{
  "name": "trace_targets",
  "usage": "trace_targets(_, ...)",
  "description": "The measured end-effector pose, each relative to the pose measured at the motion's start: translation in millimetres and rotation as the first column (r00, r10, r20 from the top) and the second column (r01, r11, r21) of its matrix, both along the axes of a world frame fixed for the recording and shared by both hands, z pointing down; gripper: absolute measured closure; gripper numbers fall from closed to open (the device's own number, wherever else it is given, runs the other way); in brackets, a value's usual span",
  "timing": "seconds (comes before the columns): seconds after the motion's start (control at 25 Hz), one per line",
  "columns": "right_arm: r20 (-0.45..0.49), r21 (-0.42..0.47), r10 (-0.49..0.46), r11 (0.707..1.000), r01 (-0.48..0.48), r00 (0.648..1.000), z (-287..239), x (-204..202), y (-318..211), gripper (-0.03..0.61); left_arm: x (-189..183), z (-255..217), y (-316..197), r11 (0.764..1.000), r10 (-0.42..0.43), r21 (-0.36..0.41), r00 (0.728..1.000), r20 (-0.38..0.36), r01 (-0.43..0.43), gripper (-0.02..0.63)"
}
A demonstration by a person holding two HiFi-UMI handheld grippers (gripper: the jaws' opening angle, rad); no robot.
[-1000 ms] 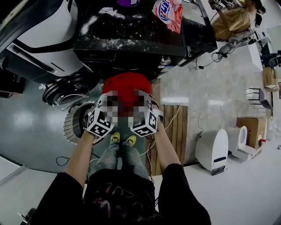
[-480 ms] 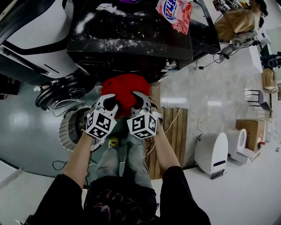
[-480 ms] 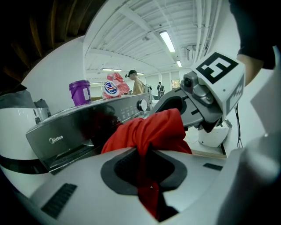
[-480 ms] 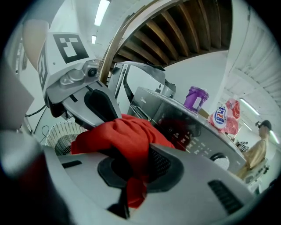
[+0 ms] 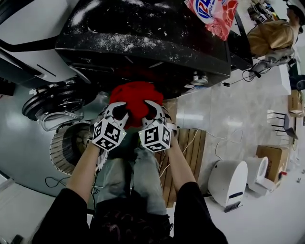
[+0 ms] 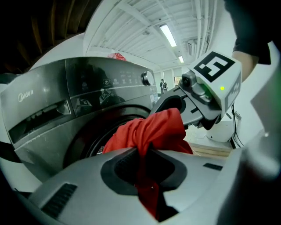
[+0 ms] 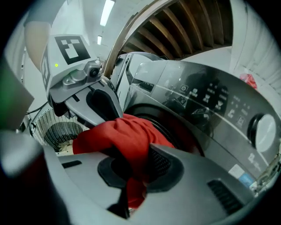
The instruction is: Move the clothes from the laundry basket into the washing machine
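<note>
Both astride garment [image 5: 136, 94]: left gripper [image 5: 119, 111], right gripper [image 5: 153, 109]

Pink pkt [image 5: 213, 13], wood pallet [image 5: 190, 147], cardbd box [image 5: 269, 159] far R.

Washing machine [image 5: 143, 38], door wide: the dark drum opening [image 6: 88, 132] lies directly ahead of the left hand-held gripper [image 5: 120, 107] and right hand-held gripper [image 5: 152, 107]. The only thing between them and it is the red garment [image 5: 136, 93], bunched up and clamped in both sets of jaws. The control panel [image 7: 206, 101] overhangs the opening from above. On the left, the open round door [image 5: 47, 100] and the mesh laundry basket [image 5: 62, 147] crowd the floor just beside the left arm. On the right, pale bare floor [image 5: 205, 105] offers open room, with a slatted wooden board [image 5: 190, 143] underfoot.
</note>
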State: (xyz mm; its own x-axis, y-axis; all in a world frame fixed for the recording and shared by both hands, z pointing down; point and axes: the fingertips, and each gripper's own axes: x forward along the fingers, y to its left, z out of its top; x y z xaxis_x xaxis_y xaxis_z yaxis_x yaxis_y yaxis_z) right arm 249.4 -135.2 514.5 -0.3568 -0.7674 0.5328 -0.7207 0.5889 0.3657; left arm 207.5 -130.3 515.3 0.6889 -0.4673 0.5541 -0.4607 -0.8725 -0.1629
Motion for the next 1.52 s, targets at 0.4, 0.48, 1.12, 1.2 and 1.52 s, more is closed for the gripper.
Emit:
trace_targets(0.4,-0.004,0.083,-0.039,0.996,0.039,0.999,89.0,11.1,-60.9,0.531,11.2,90.0,-60.5,0.994,-0.02,0.108,1.0,-0.008,0.021,0.554)
trace_targets(0.48,-0.024,0.11,-0.042,0.993,0.045,0.999,102.4,13.1,-70.8,0.531,13.4,103.5,-70.6,0.99,-0.019,0.14,1.0,-0.004,0.02,0.554)
trace_targets(1.12,-0.195,0.225,-0.023,0.972,0.068,0.981,162.2,26.9,-140.9,0.531,30.2,165.6,-143.8,0.953,0.014,0.303,0.999,0.051,-0.029,0.554)
trace_targets(1.2,-0.219,0.23,-0.011,0.971,0.063,0.976,166.1,29.6,-148.5,0.531,33.3,169.3,-151.9,0.949,0.024,0.313,0.998,0.062,-0.042,0.554)
trace_targets(1.52,-0.339,0.24,-0.003,0.966,0.09,0.941,181.9,32.6,-177.9,0.531,37.3,185.3,-184.2,0.932,0.006,0.36,0.993,0.12,-0.049,0.554)
